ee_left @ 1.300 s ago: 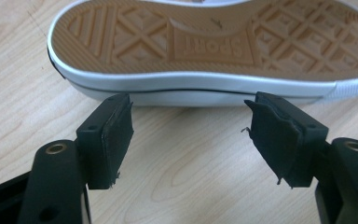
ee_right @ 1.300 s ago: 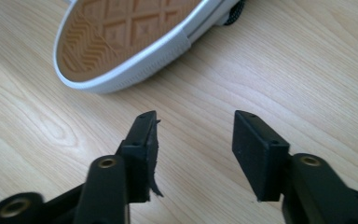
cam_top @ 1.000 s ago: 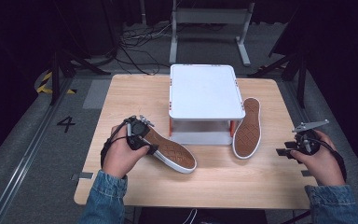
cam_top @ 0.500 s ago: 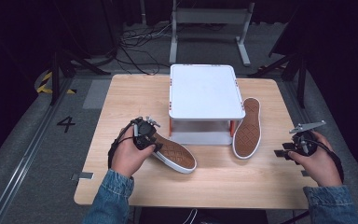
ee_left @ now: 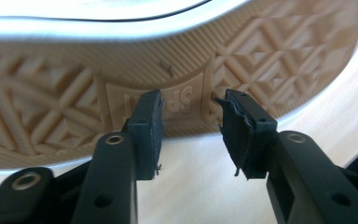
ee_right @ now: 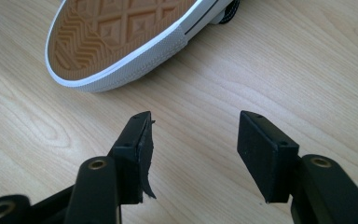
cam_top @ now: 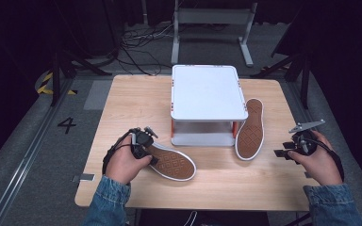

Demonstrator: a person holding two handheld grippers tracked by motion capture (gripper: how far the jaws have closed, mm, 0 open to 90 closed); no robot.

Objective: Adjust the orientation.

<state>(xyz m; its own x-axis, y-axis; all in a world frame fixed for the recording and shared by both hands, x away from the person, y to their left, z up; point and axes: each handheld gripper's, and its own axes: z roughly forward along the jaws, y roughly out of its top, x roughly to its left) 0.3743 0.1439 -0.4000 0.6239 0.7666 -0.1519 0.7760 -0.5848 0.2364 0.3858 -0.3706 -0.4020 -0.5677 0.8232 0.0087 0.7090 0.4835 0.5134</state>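
Observation:
Two canvas shoes lie sole up on the wooden table (cam_top: 122,108). The left shoe (cam_top: 172,163) lies at the front left, with its tan sole (ee_left: 177,60) close in front of my left gripper (ee_left: 189,105). That gripper (cam_top: 150,153) is at the shoe's heel end, open, with nothing between its jaws. The right shoe (cam_top: 250,129) rests beside the white stand (cam_top: 207,92). My right gripper (cam_top: 283,151) hovers near the table's right edge. It (ee_right: 196,116) stands open over bare wood, and the right shoe's toe (ee_right: 121,42) lies a little beyond it.
The white two-level stand sits at the table's centre back, with red posts and a low shelf (cam_top: 201,139) under its top. A metal frame (cam_top: 212,19) and cables lie on the dark floor behind. Bare wood (cam_top: 245,183) runs along the table's front.
My left hand has slid a little toward the near edge, along the left shoe's heel. The right hand has barely shifted. Both shoes lie where they were.

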